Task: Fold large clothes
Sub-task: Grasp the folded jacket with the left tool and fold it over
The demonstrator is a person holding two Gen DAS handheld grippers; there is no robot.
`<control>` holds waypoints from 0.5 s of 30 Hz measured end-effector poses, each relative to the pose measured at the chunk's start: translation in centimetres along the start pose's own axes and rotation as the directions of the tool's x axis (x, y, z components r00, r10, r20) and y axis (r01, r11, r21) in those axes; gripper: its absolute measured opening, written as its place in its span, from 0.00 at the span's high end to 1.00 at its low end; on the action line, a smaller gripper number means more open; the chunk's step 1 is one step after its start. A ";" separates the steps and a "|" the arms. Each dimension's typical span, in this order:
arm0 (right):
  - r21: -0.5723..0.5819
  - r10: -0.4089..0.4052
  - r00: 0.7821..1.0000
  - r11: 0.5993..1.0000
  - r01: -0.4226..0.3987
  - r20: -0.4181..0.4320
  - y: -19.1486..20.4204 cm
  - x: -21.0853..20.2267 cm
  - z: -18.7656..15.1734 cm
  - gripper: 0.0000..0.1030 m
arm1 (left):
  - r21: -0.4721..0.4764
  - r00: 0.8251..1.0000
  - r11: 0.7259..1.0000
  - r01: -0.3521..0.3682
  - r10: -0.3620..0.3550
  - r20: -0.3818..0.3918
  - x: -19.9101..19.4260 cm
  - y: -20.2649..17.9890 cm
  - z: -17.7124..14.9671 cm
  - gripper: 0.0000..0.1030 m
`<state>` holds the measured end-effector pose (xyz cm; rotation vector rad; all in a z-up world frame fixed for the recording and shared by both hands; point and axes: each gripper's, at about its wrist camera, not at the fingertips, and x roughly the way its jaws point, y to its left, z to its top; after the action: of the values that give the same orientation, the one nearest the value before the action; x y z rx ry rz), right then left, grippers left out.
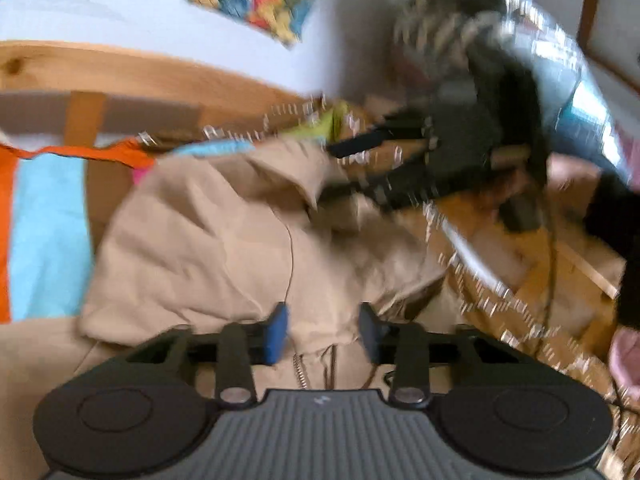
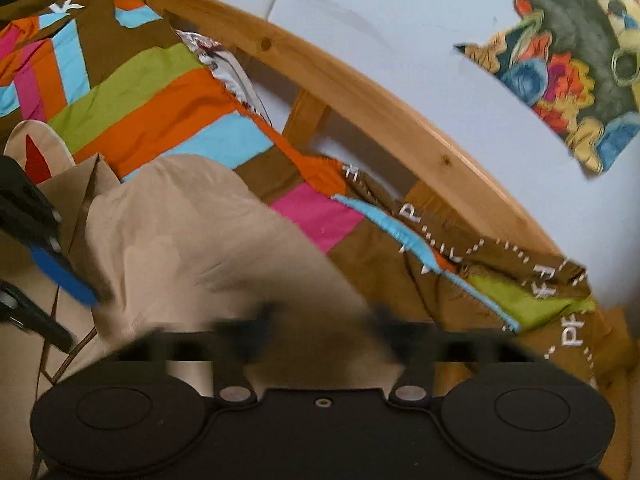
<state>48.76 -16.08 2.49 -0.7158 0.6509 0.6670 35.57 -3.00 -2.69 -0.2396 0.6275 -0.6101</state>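
From the left wrist view, the left gripper point(image 1: 323, 334) stands with its blue pads point(image 1: 277, 334) parted to a middling gap, nothing between them, just over the near hem of a beige garment point(image 1: 208, 240) that spreads ahead of it and off to its left. A thin drawstring point(image 1: 291, 264) runs down the cloth straight toward the fingers. Ahead and to the right, much smeared by motion, is the right gripper point(image 1: 360, 144), out over the far part of the garment near what looks like a collar or hood fold; from here I cannot tell whether it grips anything. Beyond lies a striped bedspread point(image 1: 44, 216) and a wooden bed rail point(image 1: 120, 68).

From the right wrist view, the right gripper point(image 2: 324, 320) is badly blurred; its fingers seem apart, with beige cloth beneath and ahead, but I cannot tell for sure whether they are spread or pinching. The other tool's blue pad point(image 2: 64, 276) shows at the left edge, touching or just above the fabric.

To my eye the garment is crumpled, not yet laid flat, so the step is taking hold for spreading. I would advise settling both tools before closing, pinching a single layer at an edge or corner rather than a bunched ridge, keeping the drawstring out of the bite, and drawing the two holds apart evenly so the cloth flattens on the bedspread point(image 2: 160, 112) without dragging it.
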 end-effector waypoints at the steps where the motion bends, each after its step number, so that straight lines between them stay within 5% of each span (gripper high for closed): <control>1: 0.008 -0.005 1.000 1.000 0.005 0.003 0.2 -0.1 -0.3 0.97 | 0.002 1.000 1.000 0.000 0.000 -0.030 0.8 0.0 0.2 0.72; 9: -0.056 -0.056 0.992 0.996 0.062 0.109 2.6 -4.6 -1.3 1.00 | -0.013 0.989 0.996 -0.092 0.090 -0.116 4.8 0.3 -0.3 0.87; 11: -0.074 -0.010 0.992 0.997 0.020 0.128 3.1 -5.3 -1.1 1.00 | -0.034 0.987 0.993 -0.116 0.112 -0.114 4.9 0.4 -0.4 0.88; 12: -0.087 0.004 0.991 0.996 0.007 0.136 3.5 -5.6 -0.8 0.90 | -0.038 0.986 0.991 -0.131 0.126 -0.113 5.1 0.3 -0.4 0.89; 14: -0.130 0.005 0.990 0.991 0.013 0.139 4.2 -5.6 -0.5 0.53 | -0.035 0.984 0.989 -0.142 0.137 -0.111 5.2 0.1 -0.5 0.89; 15: -0.159 -0.014 0.990 0.987 0.037 0.140 4.7 -5.4 -0.4 0.19 | -0.037 0.984 0.989 -0.144 0.139 -0.113 5.3 0.2 -0.5 0.90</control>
<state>41.89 -15.36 4.45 -0.8188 0.4630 0.7444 38.79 -6.01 -5.70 -0.2027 0.7592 -0.4747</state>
